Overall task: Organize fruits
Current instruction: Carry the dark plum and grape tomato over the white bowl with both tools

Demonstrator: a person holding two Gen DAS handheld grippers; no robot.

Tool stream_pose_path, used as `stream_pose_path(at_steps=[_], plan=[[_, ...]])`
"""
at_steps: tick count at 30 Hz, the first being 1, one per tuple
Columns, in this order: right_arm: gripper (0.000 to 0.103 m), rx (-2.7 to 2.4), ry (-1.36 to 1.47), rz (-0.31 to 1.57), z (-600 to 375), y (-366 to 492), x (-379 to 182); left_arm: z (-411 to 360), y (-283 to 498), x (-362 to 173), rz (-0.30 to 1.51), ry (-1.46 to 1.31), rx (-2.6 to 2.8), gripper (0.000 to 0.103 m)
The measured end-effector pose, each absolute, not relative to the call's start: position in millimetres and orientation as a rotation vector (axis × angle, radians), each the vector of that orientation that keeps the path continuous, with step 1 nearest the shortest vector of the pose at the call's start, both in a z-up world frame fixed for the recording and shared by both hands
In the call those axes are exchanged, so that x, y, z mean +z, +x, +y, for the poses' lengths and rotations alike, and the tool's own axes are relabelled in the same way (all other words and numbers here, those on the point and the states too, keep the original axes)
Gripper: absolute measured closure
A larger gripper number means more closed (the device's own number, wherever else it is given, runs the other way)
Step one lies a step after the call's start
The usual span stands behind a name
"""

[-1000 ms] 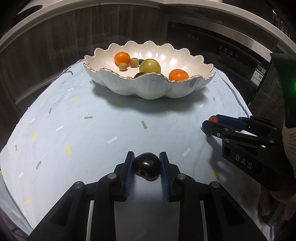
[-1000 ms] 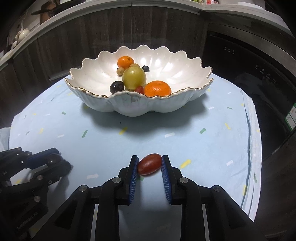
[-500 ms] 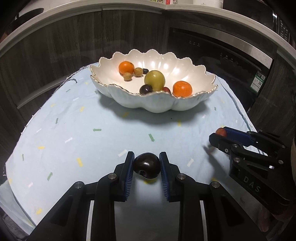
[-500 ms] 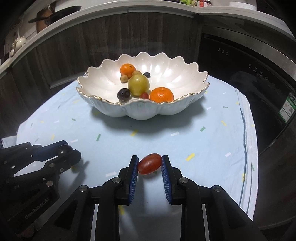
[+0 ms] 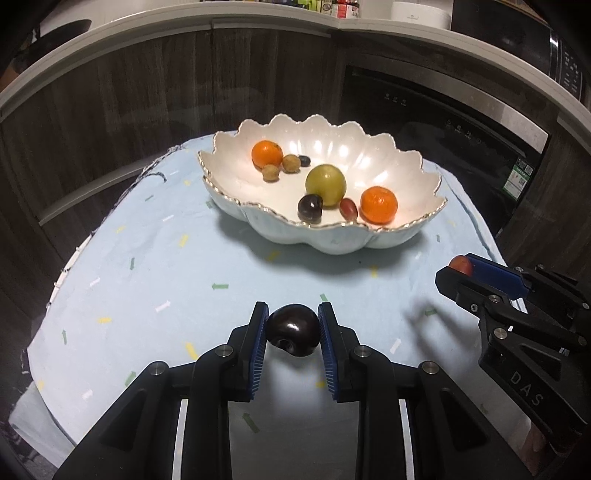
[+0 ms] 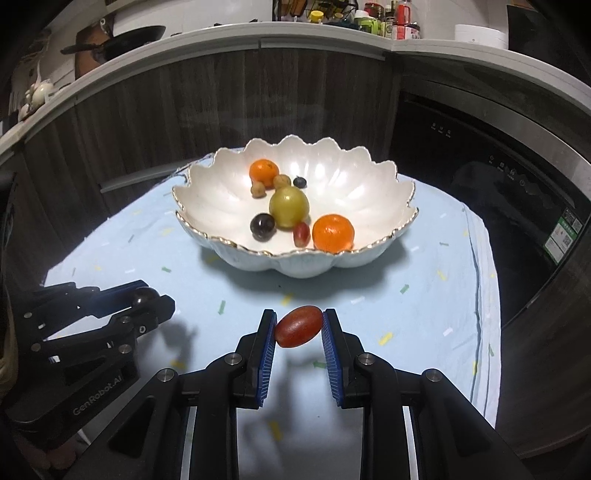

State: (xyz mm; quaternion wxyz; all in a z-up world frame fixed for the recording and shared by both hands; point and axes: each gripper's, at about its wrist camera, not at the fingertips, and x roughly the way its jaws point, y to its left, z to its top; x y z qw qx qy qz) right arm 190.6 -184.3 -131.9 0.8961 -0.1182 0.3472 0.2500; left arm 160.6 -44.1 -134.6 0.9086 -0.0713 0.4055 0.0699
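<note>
My left gripper (image 5: 293, 334) is shut on a dark plum (image 5: 293, 335), held above the blue cloth in front of the bowl. My right gripper (image 6: 298, 326) is shut on a red oval grape (image 6: 298, 326), also off the cloth. Each gripper shows in the other's view: the right gripper (image 5: 456, 271) at the right edge, the left gripper (image 6: 147, 301) at the lower left. The white scalloped bowl (image 5: 410, 162) stands farther back and holds two oranges, a green fruit (image 5: 325, 184), a dark plum (image 5: 310, 207), a red grape, two brown nuts and a small dark berry.
A pale blue cloth (image 5: 155, 280) with small coloured marks covers the round table. Dark wood cabinets (image 6: 147, 122) and a black appliance front (image 6: 480, 173) stand behind and to the right of it. A counter shelf (image 6: 332, 33) with jars runs above.
Both grippers have risen with their fruits, so the bowl now sits lower in both views and its inside shows more. Both grips are unchanged.
</note>
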Motion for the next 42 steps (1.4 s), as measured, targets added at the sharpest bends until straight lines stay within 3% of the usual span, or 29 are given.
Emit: stream_pose_path(at_steps=[42], plan=[[0.076,0.362,-0.171,0.672,-173,248,-69,-5,233,-85,0.806,-0.121,0.13,0.075]])
